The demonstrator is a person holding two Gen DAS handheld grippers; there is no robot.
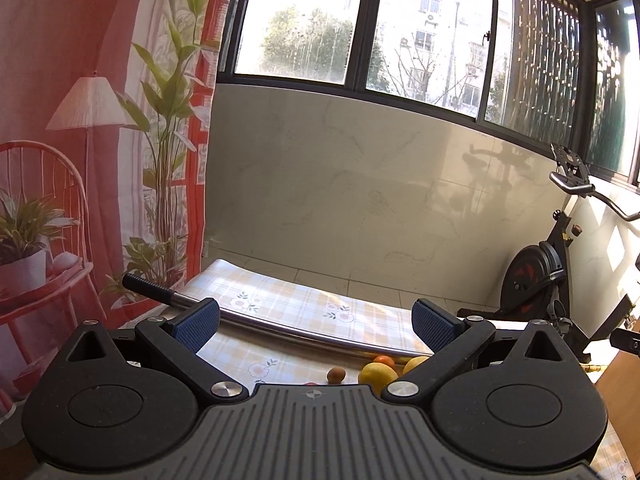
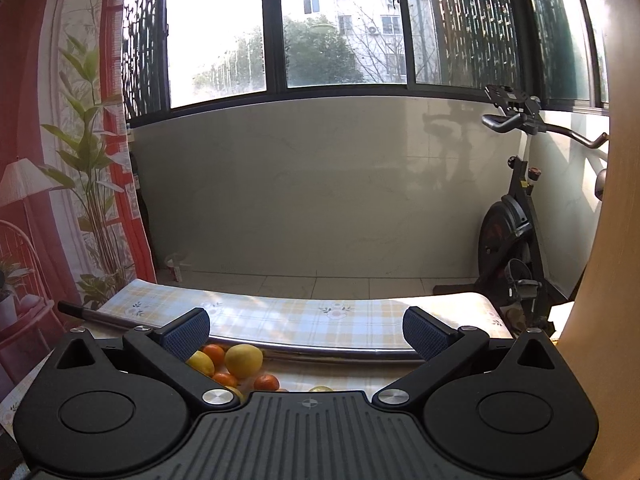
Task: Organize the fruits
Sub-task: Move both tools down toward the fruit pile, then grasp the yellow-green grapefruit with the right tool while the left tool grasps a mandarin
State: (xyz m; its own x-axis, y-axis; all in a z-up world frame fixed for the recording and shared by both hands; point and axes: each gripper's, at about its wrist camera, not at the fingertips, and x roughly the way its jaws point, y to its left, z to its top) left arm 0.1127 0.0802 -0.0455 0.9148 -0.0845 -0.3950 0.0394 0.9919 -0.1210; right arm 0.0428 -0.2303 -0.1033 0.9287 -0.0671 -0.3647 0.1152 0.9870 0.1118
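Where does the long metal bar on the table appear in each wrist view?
Left wrist: the metal bar crosses the tablecloth diagonally, behind the fruit.
Right wrist: the metal bar lies nearly level, behind the fruit.
Shared landmark: the exercise bike, at the right in both.

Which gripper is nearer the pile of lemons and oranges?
Probably the right. The right gripper has the fruit pile just behind its left finger; the left gripper sees it low by its right finger, mostly hidden. Both are open and empty.

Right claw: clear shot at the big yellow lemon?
Probably yes. The right claw is open and empty, and the big lemon lies low ahead beside its left finger, uncovered. Oranges crowd it, so a clean grasp is uncertain.
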